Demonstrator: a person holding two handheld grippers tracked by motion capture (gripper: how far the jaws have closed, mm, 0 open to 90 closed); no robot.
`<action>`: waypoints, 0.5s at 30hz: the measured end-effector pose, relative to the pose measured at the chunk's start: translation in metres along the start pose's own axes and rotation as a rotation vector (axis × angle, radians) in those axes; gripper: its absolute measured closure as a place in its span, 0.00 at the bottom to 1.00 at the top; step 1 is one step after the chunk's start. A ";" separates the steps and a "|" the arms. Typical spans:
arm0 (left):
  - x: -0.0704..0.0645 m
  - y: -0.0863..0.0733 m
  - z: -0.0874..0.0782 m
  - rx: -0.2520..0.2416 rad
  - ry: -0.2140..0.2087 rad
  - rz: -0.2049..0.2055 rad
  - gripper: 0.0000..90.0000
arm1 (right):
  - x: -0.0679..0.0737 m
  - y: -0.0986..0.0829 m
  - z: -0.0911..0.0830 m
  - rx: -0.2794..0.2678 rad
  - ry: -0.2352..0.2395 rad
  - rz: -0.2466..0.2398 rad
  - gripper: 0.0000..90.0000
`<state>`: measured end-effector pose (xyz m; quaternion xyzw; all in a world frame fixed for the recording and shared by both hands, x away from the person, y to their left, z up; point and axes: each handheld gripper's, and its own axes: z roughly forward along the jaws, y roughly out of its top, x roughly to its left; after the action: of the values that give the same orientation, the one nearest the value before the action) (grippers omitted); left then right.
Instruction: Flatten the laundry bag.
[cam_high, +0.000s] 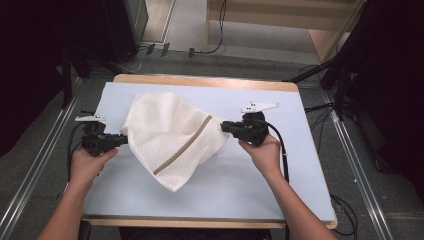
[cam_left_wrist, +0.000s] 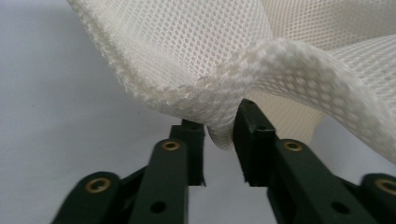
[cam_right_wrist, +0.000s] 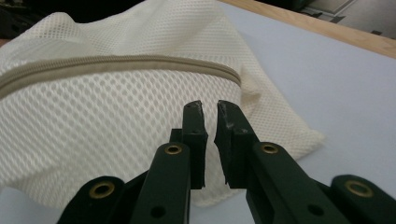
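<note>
A cream mesh laundry bag with a beige zipper (cam_high: 170, 137) is held lifted over the pale blue table mat (cam_high: 295, 165). Its thick honeycomb edge is pinched by the left gripper (cam_left_wrist: 219, 128). The right gripper (cam_right_wrist: 210, 109) is nearly closed against the fabric; an actual grasp cannot be confirmed.

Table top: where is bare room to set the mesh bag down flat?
The near strip of the table between the forearms and the right side beyond the right gripper are bare. The middle is crowded by the mesh bag, held at the left gripper.
</note>
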<state>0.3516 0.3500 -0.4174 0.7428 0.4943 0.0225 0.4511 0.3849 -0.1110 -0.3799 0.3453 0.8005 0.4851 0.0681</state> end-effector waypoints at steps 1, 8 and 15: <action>0.000 0.000 -0.001 0.010 0.019 0.009 0.77 | 0.001 0.000 0.002 0.004 0.010 0.001 0.93; 0.001 -0.007 -0.011 0.081 0.085 0.060 0.58 | 0.006 -0.008 0.016 0.054 0.027 -0.008 0.92; 0.008 -0.005 -0.044 0.027 0.052 -0.011 0.75 | 0.013 -0.021 0.026 0.099 0.049 -0.020 0.92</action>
<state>0.3308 0.3848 -0.3975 0.7452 0.5104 0.0328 0.4279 0.3760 -0.0900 -0.4078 0.3281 0.8283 0.4527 0.0364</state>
